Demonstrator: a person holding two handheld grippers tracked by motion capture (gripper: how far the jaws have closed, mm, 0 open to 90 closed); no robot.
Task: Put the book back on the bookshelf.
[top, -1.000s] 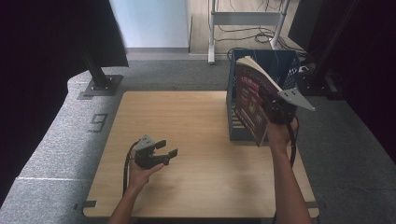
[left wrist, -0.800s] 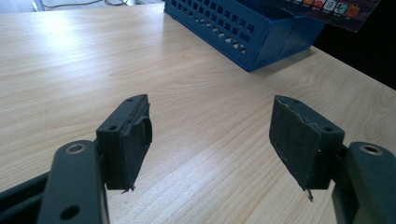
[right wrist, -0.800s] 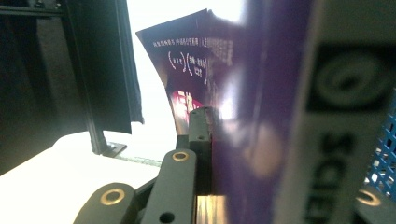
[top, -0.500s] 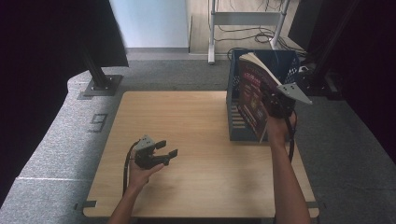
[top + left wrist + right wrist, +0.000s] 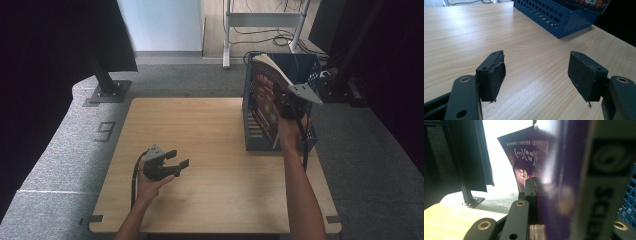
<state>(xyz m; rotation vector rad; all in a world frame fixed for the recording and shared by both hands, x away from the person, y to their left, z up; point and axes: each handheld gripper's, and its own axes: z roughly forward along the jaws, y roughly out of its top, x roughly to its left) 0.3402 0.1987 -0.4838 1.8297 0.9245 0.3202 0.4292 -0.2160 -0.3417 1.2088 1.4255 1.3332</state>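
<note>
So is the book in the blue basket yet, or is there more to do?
Nearly. The right gripper is clamped on the book, whose lower end looks already inside the blue basket, tilted, top sticking out. Left to do: lower it in and let go. The left gripper rests open on the table, holding nothing.

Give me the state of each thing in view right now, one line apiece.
Book: upright, tilted, lower end inside the basket, clamped by the right hand-held gripper.
Blue basket: standing on the table's right side, holding the book's lower part.
Right hand-held gripper: shut on the book, above the basket.
Left hand-held gripper: jaws open, nothing between them, low over the table.
</note>
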